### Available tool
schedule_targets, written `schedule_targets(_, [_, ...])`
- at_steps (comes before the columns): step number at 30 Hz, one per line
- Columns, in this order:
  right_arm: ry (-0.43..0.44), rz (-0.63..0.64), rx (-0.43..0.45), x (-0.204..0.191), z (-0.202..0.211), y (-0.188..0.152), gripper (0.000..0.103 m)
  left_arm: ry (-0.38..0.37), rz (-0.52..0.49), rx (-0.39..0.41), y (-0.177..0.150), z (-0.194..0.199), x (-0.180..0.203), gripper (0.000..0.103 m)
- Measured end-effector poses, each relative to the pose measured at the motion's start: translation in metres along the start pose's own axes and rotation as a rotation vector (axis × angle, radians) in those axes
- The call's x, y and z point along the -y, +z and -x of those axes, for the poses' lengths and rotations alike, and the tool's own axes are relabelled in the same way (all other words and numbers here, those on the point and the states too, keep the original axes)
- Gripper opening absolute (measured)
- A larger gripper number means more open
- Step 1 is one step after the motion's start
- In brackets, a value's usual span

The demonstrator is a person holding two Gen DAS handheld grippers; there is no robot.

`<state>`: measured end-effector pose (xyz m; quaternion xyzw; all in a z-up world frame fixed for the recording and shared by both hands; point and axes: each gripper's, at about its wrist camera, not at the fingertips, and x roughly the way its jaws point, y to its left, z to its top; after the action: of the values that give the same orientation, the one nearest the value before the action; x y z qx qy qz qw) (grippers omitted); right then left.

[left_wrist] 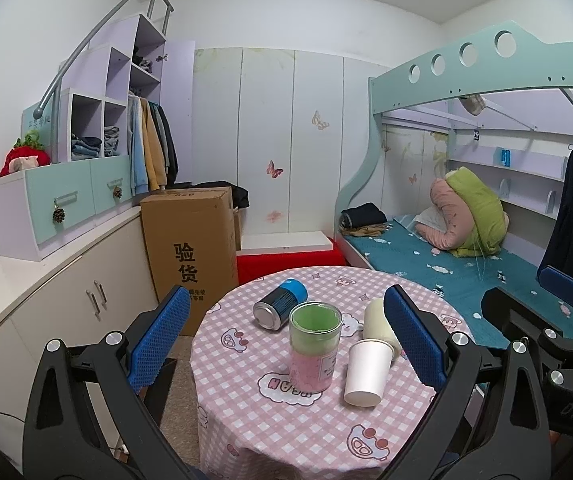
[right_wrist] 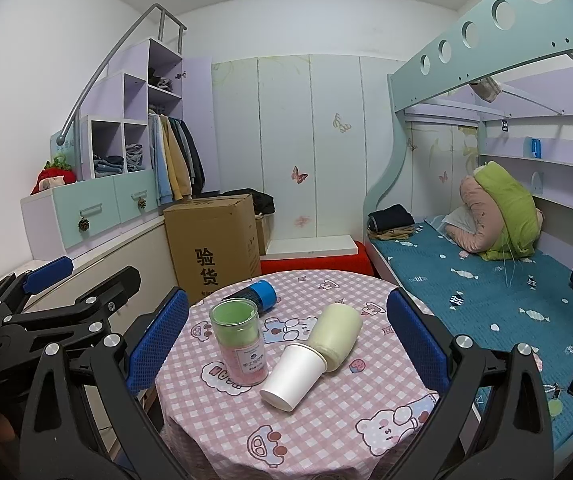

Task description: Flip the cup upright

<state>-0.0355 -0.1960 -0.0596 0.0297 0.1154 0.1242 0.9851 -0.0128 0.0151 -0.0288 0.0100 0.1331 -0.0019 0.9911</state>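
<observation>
The white paper cup [right_wrist: 292,376] is lying on its side at lower centre of the pink checked tablecloth [right_wrist: 326,432], mouth facing the cameras, its long axis running up-right, squarely between the wide-apart, empty right gripper [right_wrist: 286,344], while the left gripper [left_wrist: 286,344], also apart, is sitting further left.

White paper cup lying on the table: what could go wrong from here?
The paper cup lies on its side against the cream cup, so lifting it may roll that one. The tall jar stands close on its other side and an open gripper finger could tip it. Thin paper may crush if squeezed hard.
</observation>
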Motion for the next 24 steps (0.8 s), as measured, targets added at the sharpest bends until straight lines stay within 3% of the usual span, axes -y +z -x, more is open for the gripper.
schedule_targets(24, [0.000,-0.005,-0.007,0.0021,-0.0036,0.0003,0.096,0.003,-0.001,0.001,-0.0003,-0.0027,0.0004,0.098])
